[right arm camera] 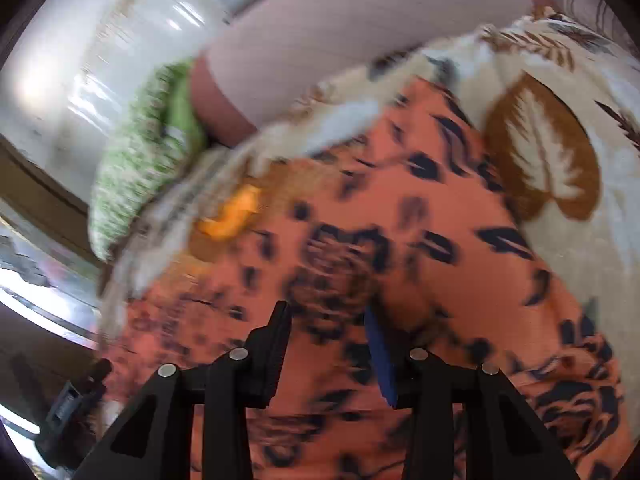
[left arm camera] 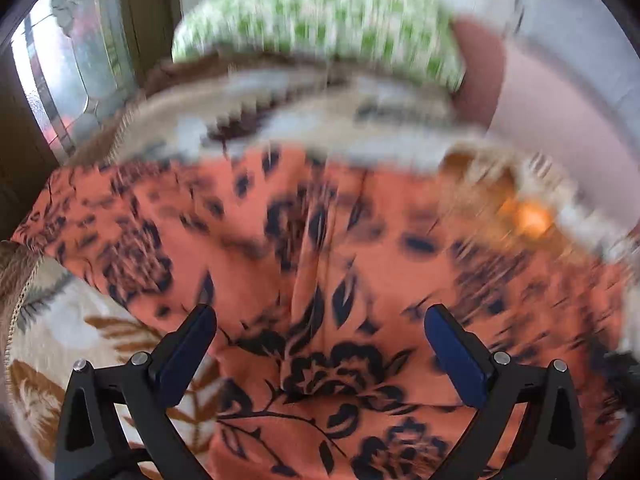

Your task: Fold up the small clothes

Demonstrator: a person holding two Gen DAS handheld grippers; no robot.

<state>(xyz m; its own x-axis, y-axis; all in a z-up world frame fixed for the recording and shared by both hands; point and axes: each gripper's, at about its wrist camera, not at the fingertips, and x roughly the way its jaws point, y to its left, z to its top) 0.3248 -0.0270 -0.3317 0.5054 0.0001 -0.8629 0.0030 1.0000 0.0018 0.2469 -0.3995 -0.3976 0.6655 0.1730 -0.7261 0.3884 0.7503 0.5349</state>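
Orange floral garment (left arm camera: 320, 264) lies spread over a leaf-print blanket (left arm camera: 60, 340) on what looks like a bed; it covers most of the blanket's middle, with its far edge up near the green-checked pillow (left arm camera: 320, 20) at the head end. Both views are motion-blurred. The left gripper (left arm camera: 320, 320) hangs over the near part of the garment, fingers (left arm camera: 192, 344) spread wide with cloth under them and nothing pinched; likely lining up on a near hem or corner for the first fold. The right gripper (right arm camera: 330, 320) is low over the cloth towards the blanket's right side, its fingers (right arm camera: 276, 344) drawn in to a narrow gap. Cloth shows in that gap, but blur stops me saying whether the pads press on it: can't tell. A small orange-yellow object (right arm camera: 232, 212) sits by the garment's far edge, too blurred to name. The garment looks flat and unfolded, so folding seems to be just starting, one gripper on each side to lift an edge evenly.
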